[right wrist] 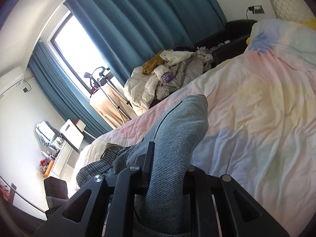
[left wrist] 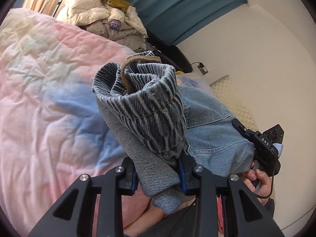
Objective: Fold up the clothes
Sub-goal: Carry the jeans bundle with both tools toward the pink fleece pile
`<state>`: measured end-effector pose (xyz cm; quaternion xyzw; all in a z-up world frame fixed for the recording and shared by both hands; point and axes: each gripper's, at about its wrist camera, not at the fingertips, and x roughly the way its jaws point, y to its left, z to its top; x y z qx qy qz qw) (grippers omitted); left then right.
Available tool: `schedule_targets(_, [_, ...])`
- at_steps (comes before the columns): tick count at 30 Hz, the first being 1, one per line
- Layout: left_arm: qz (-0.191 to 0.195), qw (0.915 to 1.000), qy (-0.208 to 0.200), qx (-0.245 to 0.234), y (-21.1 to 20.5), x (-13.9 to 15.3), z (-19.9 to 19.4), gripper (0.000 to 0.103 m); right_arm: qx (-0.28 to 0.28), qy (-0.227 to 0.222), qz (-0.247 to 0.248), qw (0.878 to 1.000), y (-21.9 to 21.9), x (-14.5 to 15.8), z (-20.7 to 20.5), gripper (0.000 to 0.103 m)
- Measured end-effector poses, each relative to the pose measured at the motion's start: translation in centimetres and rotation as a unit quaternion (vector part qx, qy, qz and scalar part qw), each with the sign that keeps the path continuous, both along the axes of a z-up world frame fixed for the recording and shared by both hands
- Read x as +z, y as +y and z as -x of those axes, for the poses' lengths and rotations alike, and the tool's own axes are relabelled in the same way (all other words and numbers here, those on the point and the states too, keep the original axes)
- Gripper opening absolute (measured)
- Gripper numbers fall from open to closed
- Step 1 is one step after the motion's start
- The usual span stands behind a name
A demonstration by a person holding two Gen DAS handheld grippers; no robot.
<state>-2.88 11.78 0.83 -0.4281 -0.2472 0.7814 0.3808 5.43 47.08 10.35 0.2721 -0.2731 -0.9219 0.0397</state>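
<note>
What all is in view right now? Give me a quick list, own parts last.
jeans: one, blue-grey denim, bunched and held up over the bed between both tongs
duvet: one, pastel pink, yellow and blue, covering the bed
jacket pile: one heap, cream with a mustard piece on top, beside the bed's far edge
curtains: teal, along the window wall
quilted headboard: one, cream, against the wall
wall socket: one, dark, with a plug in it
air conditioner: one, white, high on the wall
left tongs: black with blue pads, shut on the jeans
right tongs: black, shut on the jeans
hand: one, on the right tongs' grip
</note>
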Motion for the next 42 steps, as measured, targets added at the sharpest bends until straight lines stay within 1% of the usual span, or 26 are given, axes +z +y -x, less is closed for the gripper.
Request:
schedule_targets(6, [-0.012,0.9973,0.033,-0.065,6.6,3.5,-2.4,0.032,-0.051,0.037,-0.023,0.998,4.5,4.9,-6.7,0.013])
schedule_targets(10, [-0.019,0.9925,0.045,-0.112,11.5,5.0,-3.7,0.032,-0.092,0.053,-0.043,0.993,7.5,6.9,-11.5,0.013])
schedule_targets(14, [-0.021,0.9848,0.06,-0.162,16.3,6.3,-5.1,0.032,-0.132,0.068,-0.063,0.987,10.5,8.9,-16.3,0.013])
schedule_targets(16, [-0.023,0.9799,0.069,-0.185,18.6,7.0,-6.0,0.032,-0.156,0.072,-0.066,0.983,12.1,8.9,-18.7,0.013])
schedule_targets(19, [-0.018,0.9709,0.079,-0.225,22.4,7.3,-7.0,0.032,-0.19,0.073,-0.068,0.977,14.5,8.5,-22.1,0.013])
schedule_targets(23, [0.001,0.9548,0.083,-0.286,27.5,6.8,-8.9,0.032,-0.239,0.064,-0.076,0.966,16.9,6.9,-27.2,0.013])
schedule_targets(25, [0.009,0.9451,0.085,-0.316,30.1,6.1,-9.5,0.032,-0.264,0.058,-0.076,0.96,18.0,5.8,-29.8,0.013])
schedule_targets(28, [0.016,0.9263,0.091,-0.365,33.8,5.2,-10.9,0.032,-0.31,0.048,-0.052,0.948,19.7,3.9,-33.7,0.013])
schedule_targets(30, [0.021,0.9123,0.096,-0.397,36.2,4.6,-12.0,0.032,-0.337,0.042,-0.049,0.939,20.3,2.7,-36.1,0.013])
schedule_targets(32, [0.037,0.8978,0.104,-0.426,38.4,4.0,-13.4,0.032,-0.361,0.033,-0.053,0.931,20.5,1.6,-38.1,0.013])
schedule_targets(34, [0.052,0.8816,0.114,-0.455,40.5,3.0,-14.1,0.032,-0.38,0.022,-0.067,0.922,20.3,0.4,-39.6,0.013])
schedule_targets(36, [0.058,0.8694,0.109,-0.478,42.0,1.5,-14.4,0.032,-0.391,0.005,-0.081,0.917,20.1,-1.0,-40.3,0.013])
schedule_targets(38, [0.063,0.8595,0.103,-0.497,43.3,-0.1,-14.4,0.032,-0.402,-0.012,-0.095,0.91,19.8,-2.5,-41.0,0.013])
schedule_targets(42, [0.094,0.8446,0.101,-0.517,45.2,-3.3,-14.6,0.032,-0.4,-0.06,-0.095,0.91,20.0,-6.2,-40.5,0.013])
